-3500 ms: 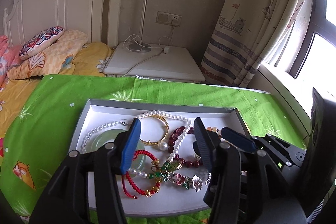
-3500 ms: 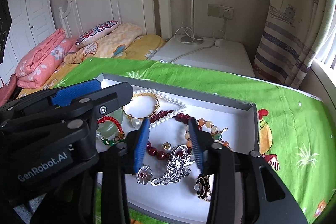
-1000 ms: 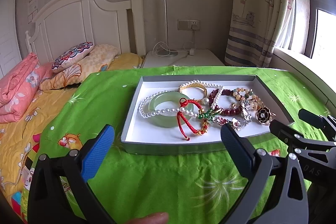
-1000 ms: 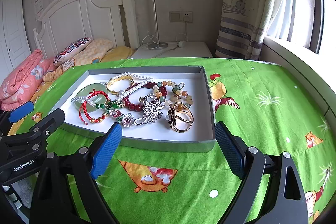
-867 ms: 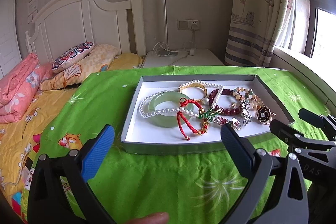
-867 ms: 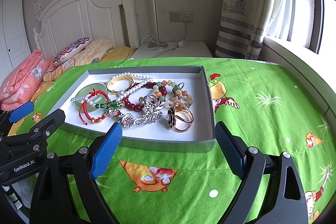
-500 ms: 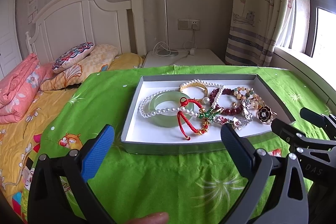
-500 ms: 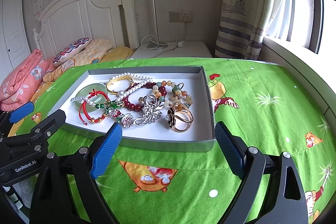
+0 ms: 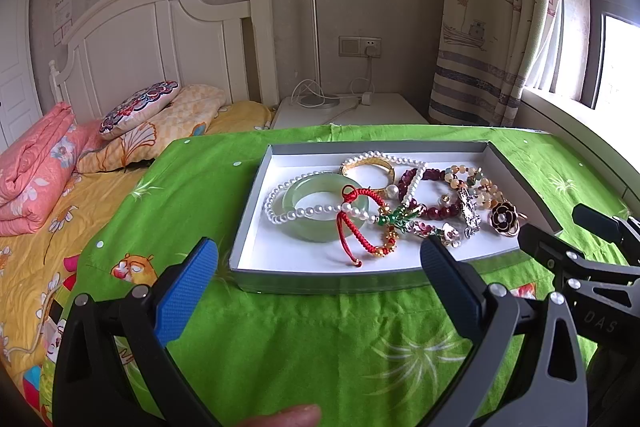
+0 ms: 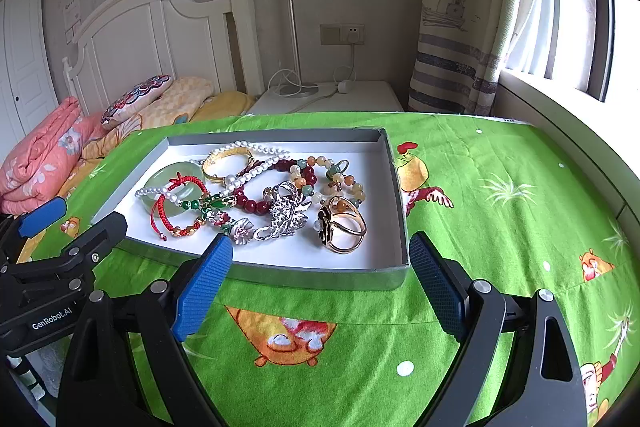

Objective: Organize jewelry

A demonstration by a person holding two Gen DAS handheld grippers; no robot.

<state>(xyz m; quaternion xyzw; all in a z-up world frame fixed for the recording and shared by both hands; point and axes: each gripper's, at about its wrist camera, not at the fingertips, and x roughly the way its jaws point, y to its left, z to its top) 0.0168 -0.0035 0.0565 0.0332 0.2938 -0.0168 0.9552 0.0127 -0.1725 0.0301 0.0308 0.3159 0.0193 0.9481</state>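
Bedroom; green cartoon-print cloth (image 10: 480, 227) over a raised surface beside the bed, white headboard + nightstand behind, striped curtain at the window on the R.

Shallow grey cardboard tray w/ white lining (image 10: 394, 187) sits on the cloth, all jewelry inside it in one overlapping heap: pale green jade bangle (image 9: 316, 223), white pearl strand (image 9: 288, 215) draped over it, red woven cord bracelet (image 9: 360, 227), gold bangle (image 10: 224, 163), dark red bead bracelet (image 10: 256, 205), silver filigree brooch (image 10: 282, 213), gold ring w/ black flower top (image 10: 342, 225).

Change vs 3.5 s ago: both grippers were down over the tray w/ jaws narrow, amid the pieces. Now left gripper (image 9: 320, 263) and right gripper (image 10: 320, 263) are backed off to the near side of the tray, jaws spread wide, nothing held, no contact. Last 1 s: basically static.

Read: looks like a retreat/reset, either end of a pass or a pause before the next pick. Pieces are all in the tray but tangled, so "organized" is arguable.

Hard to see:
- Which strands actually interlock vs just overlap: can't tell.
- Small enamel flower/green bead bits mid-heap: too small to ID.
- Gripper bodies cover the cloth in front of the tray.
- Fingertip (image 9: 284, 417) at bottom edge of left view, cut off.
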